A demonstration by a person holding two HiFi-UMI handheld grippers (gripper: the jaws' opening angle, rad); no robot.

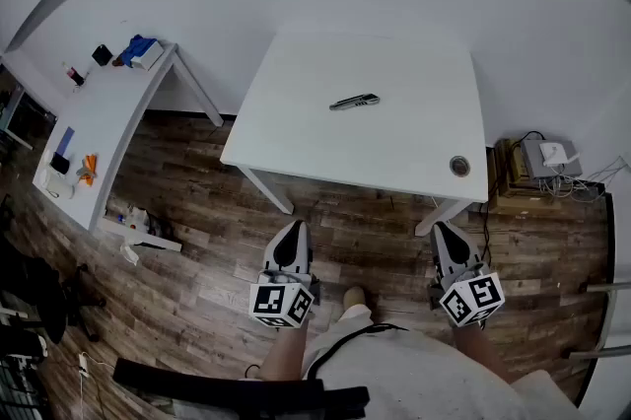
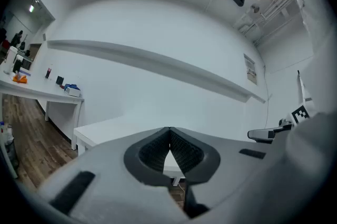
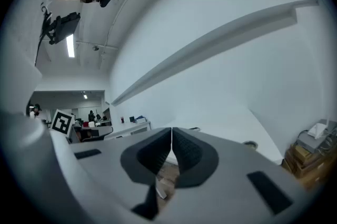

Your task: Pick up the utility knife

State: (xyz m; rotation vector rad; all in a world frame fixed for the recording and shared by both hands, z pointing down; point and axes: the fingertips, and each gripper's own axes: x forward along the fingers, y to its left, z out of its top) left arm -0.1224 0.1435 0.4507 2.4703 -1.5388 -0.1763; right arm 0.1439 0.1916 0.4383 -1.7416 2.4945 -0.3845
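Observation:
A grey and black utility knife [image 1: 354, 102] lies near the middle of the white table [image 1: 296, 142]. Both grippers hang over the wooden floor in front of the table, well short of the knife. My left gripper [image 1: 289, 240] is shut with nothing between its jaws, whose tips meet in the left gripper view [image 2: 169, 131]. My right gripper [image 1: 446, 234] is shut and empty too, its jaws pressed together in the right gripper view [image 3: 171, 130]. Both point level toward the table. The knife barely shows above the right gripper's jaws [image 3: 193, 128].
A round cable hole [image 1: 459, 166] sits in the table's near right corner. A second white desk [image 1: 108, 117] with small items stands at the left. Boxes with a white device and cables [image 1: 540, 167] lie on the floor at the right. A black chair back [image 1: 237, 395] is behind me.

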